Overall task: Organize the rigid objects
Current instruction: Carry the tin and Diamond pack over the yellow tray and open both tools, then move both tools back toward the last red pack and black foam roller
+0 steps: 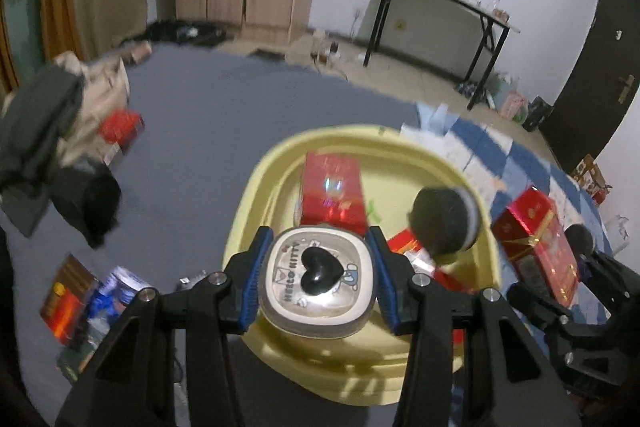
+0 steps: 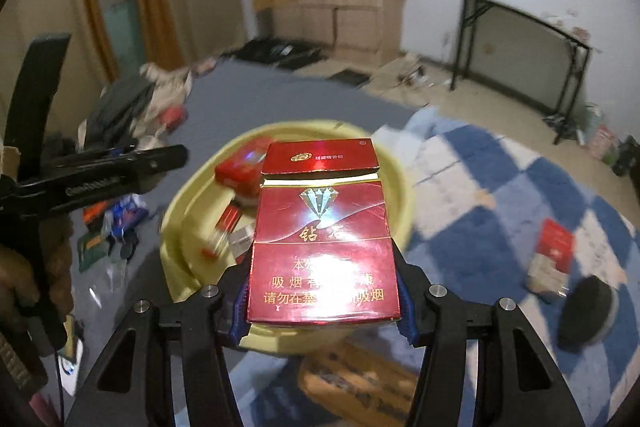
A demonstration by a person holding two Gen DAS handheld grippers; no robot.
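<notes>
My left gripper [image 1: 319, 243] is shut on a rounded beige Hello Kitty case [image 1: 318, 279] with a black heart on its lid. It hangs over the near rim of a yellow basin [image 1: 256, 187]. Inside the basin lie a red box [image 1: 332, 187], a black round puff [image 1: 444, 223] and more red packs. My right gripper [image 2: 324, 291] is shut on a red cigarette pack [image 2: 324, 239] above the same basin [image 2: 188, 195]. In the left wrist view that pack [image 1: 536, 243] shows at the right. A black finger [image 2: 120, 173] of the left gripper shows at the left of the right wrist view.
A grey sheet [image 1: 208, 131] bears a clothes pile [image 1: 52, 131] and several loose packs [image 1: 80, 299]. On a blue checked blanket [image 2: 500, 207] lie a red pack [image 2: 554, 247] and a black round puff [image 2: 588, 311]. A black folding table [image 1: 440, 11] stands against the wall.
</notes>
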